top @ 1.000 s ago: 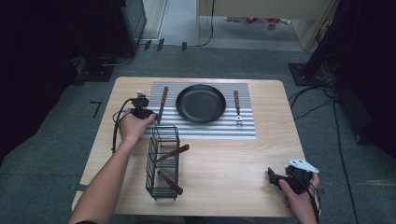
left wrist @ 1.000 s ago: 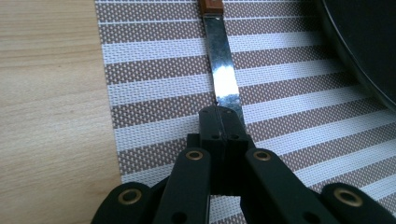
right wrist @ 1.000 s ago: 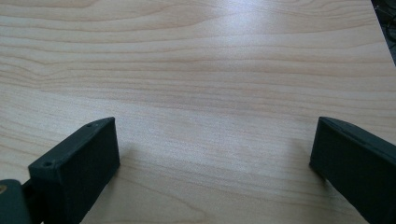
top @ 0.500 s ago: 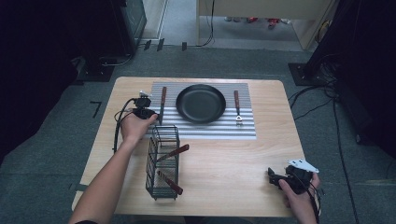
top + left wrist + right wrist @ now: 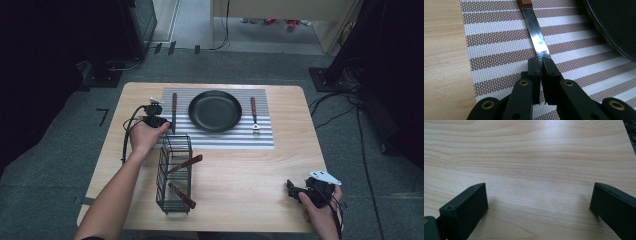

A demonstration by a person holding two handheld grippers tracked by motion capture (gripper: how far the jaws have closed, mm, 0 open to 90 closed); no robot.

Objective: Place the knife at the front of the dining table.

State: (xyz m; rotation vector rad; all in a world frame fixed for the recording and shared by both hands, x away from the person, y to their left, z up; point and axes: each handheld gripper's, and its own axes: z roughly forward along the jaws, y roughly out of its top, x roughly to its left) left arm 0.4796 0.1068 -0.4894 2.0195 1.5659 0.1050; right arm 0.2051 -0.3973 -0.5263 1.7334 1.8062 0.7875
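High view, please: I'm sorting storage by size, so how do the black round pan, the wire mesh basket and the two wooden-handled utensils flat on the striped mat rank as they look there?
1. Wire mesh basket, though it lies nearer the camera.
2. Black round pan, close behind; unsure between these two.
3. Wooden-handled knife and wooden-handled fork: too alike to rank.

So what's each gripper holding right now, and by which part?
The left gripper is shut on the knife, pinching the tip end of its blade on the striped mat. The right gripper is open over bare table and holds nothing.
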